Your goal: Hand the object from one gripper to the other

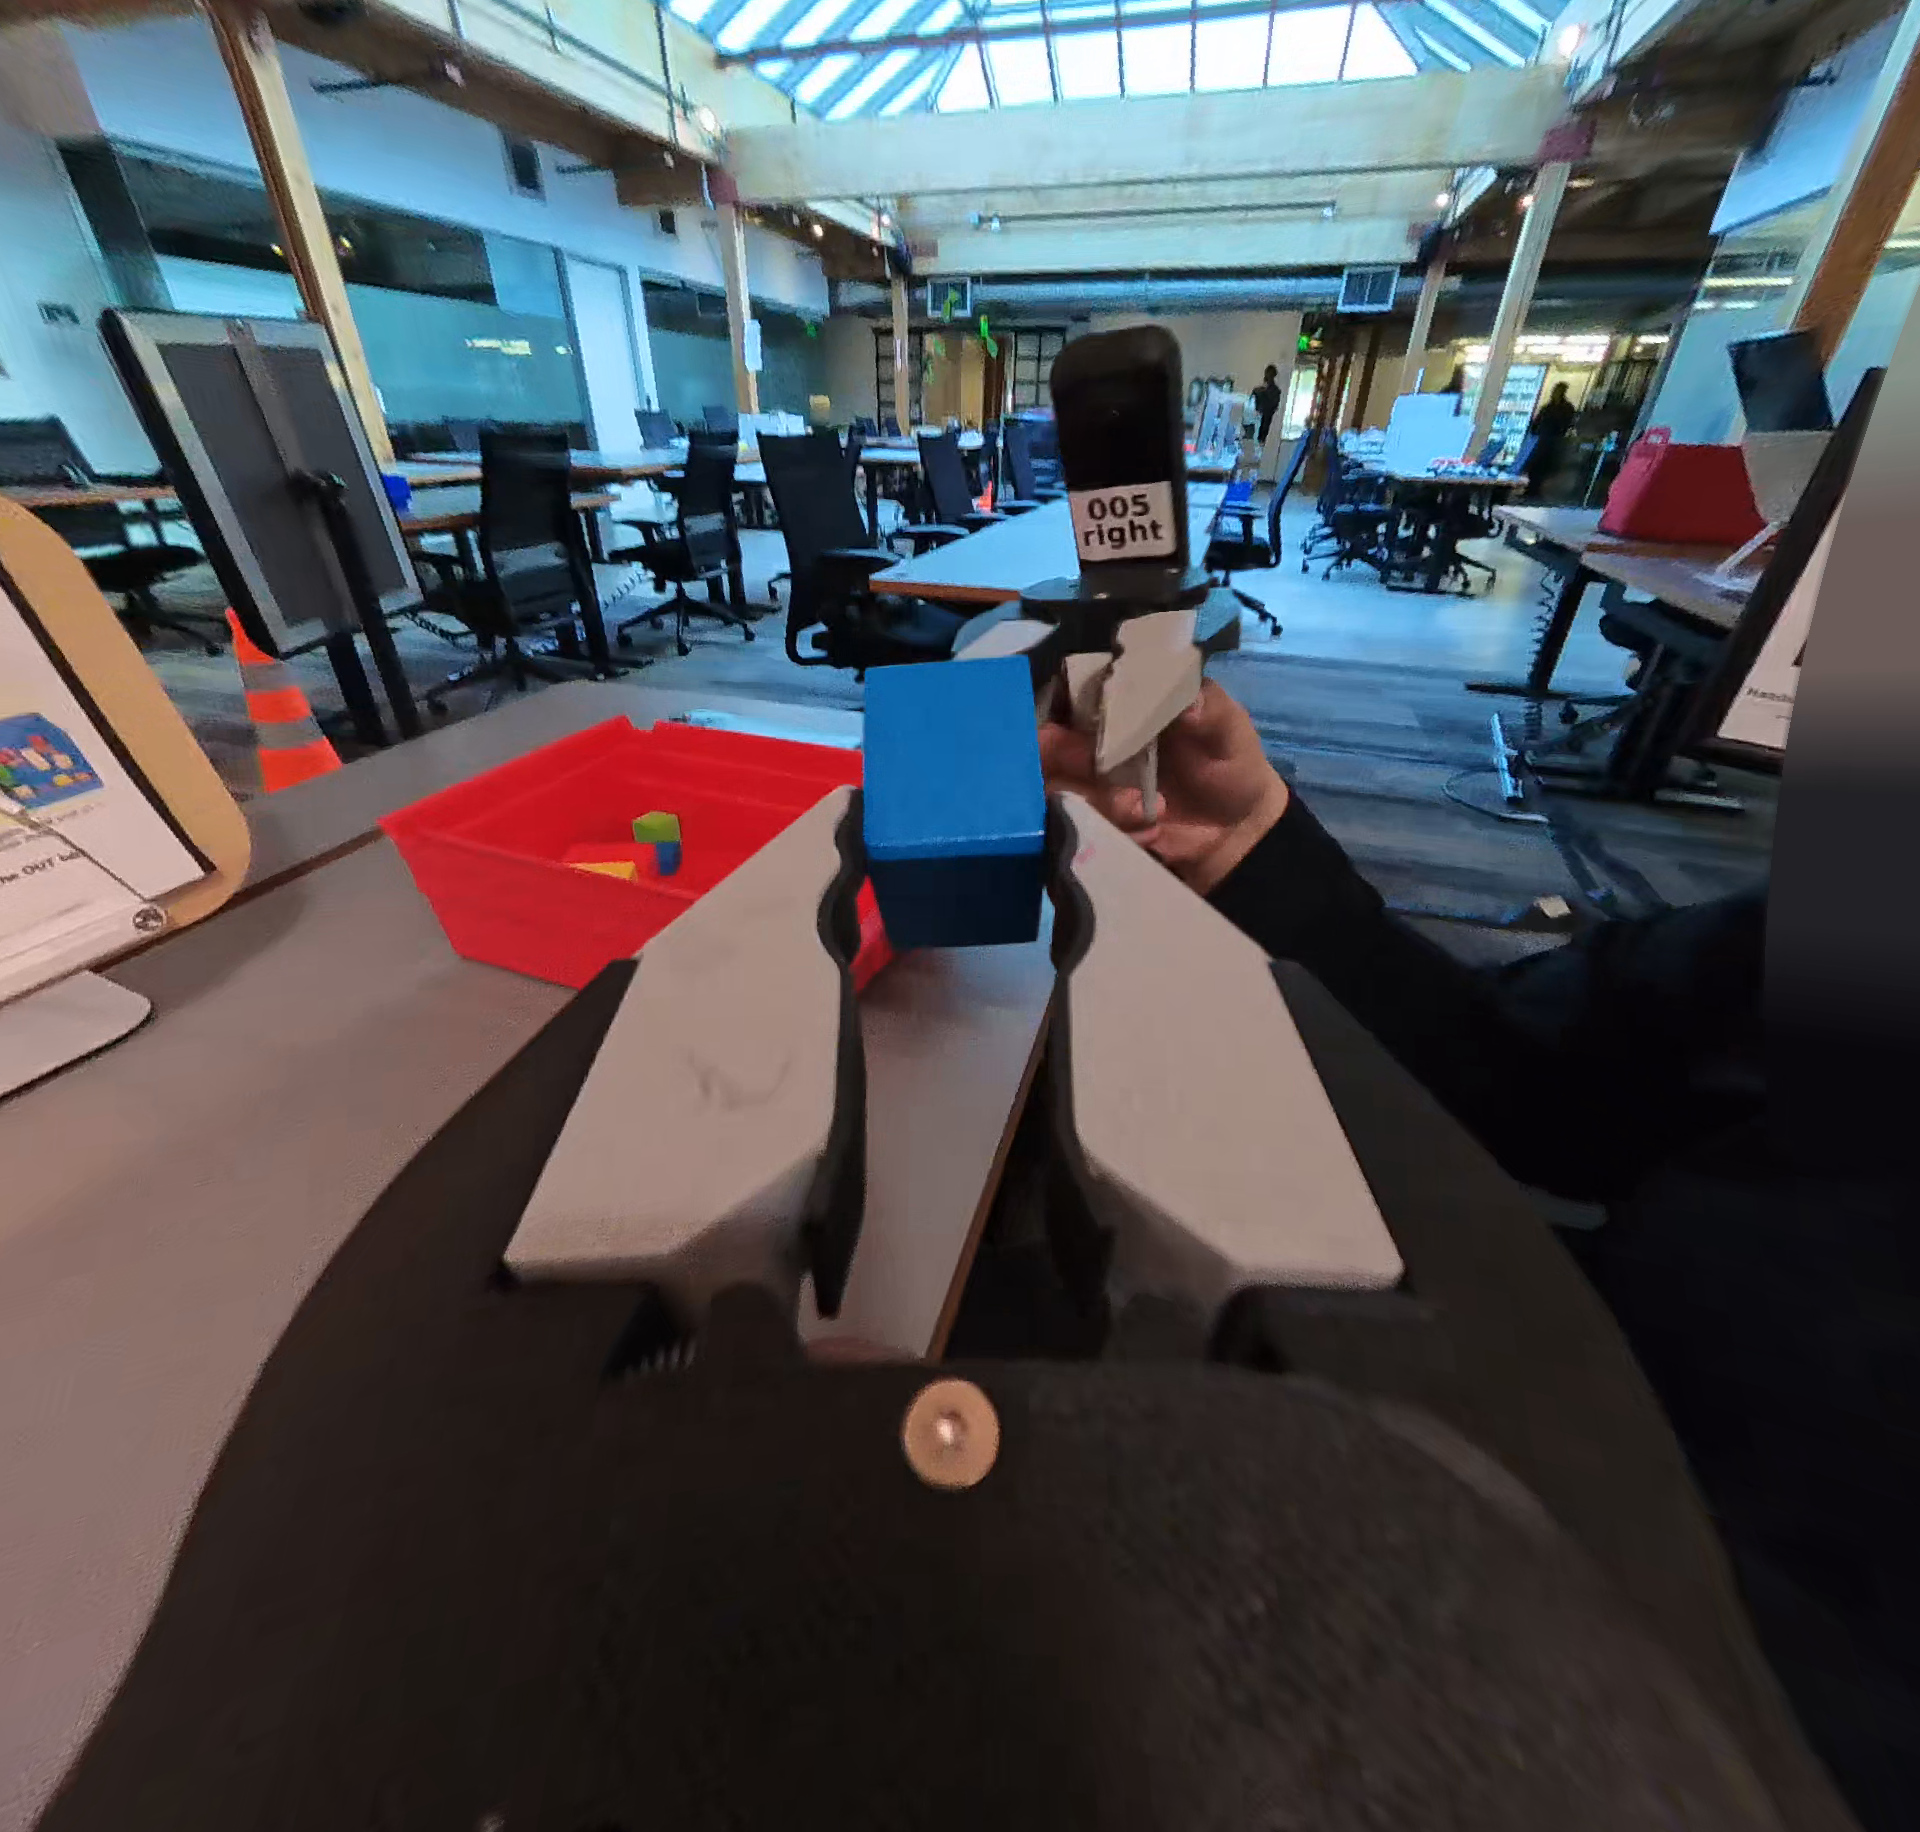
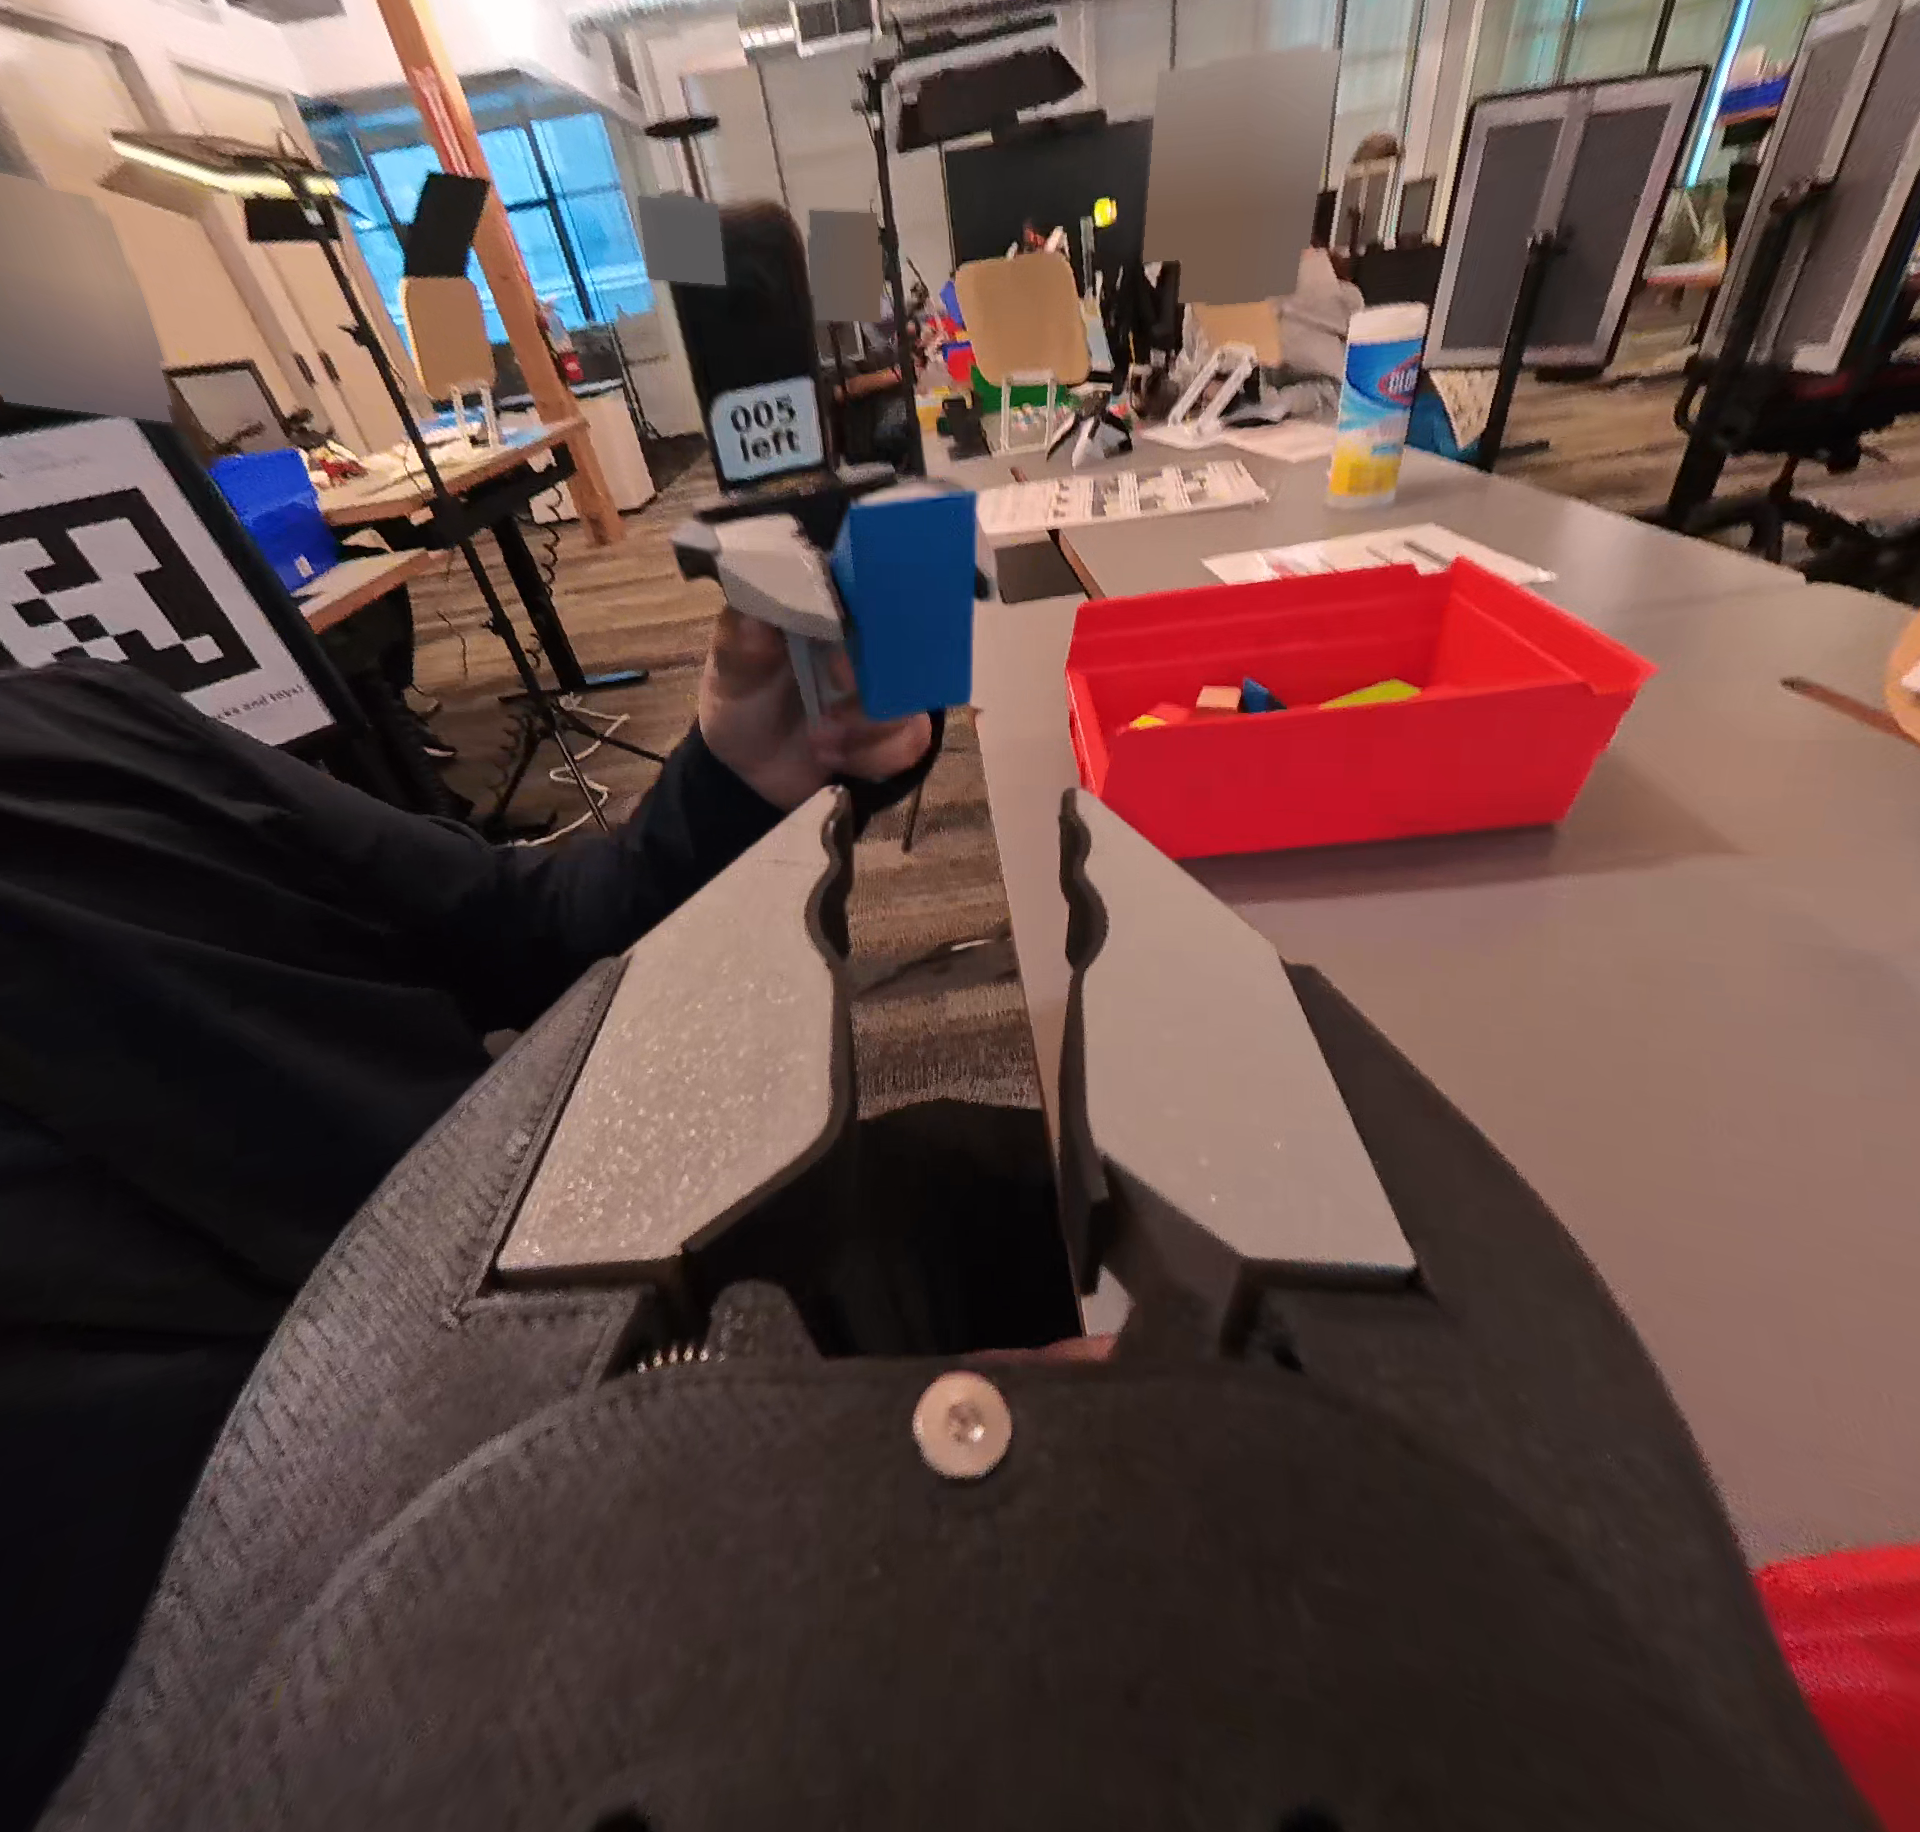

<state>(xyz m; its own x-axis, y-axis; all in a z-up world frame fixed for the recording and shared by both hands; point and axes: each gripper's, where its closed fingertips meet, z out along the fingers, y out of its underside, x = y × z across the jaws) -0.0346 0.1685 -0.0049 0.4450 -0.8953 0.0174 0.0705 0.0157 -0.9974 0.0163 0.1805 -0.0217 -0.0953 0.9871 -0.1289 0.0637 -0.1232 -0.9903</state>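
Note:
A blue rectangular block (image 1: 951,795) is clamped between the fingertips of my left gripper (image 1: 954,832), held upright in the air over the table's edge. In the right wrist view the block (image 2: 909,603) shows ahead and above, in the far-off left gripper (image 2: 790,577). My right gripper (image 2: 956,826) is open and empty, its tips a short way below and in front of the block. In the left wrist view the right gripper (image 1: 1107,686) sits just behind and to the right of the block, apart from it.
A red bin (image 1: 499,883) with several small coloured blocks stands on the grey table (image 1: 260,1107); it also shows in the right wrist view (image 2: 1340,785). A signboard (image 1: 94,743), an orange cone (image 1: 281,712), a wipes canister (image 2: 1377,411) and papers (image 2: 1122,494) are around. My right fingertips sit around 7 cm from my left ones.

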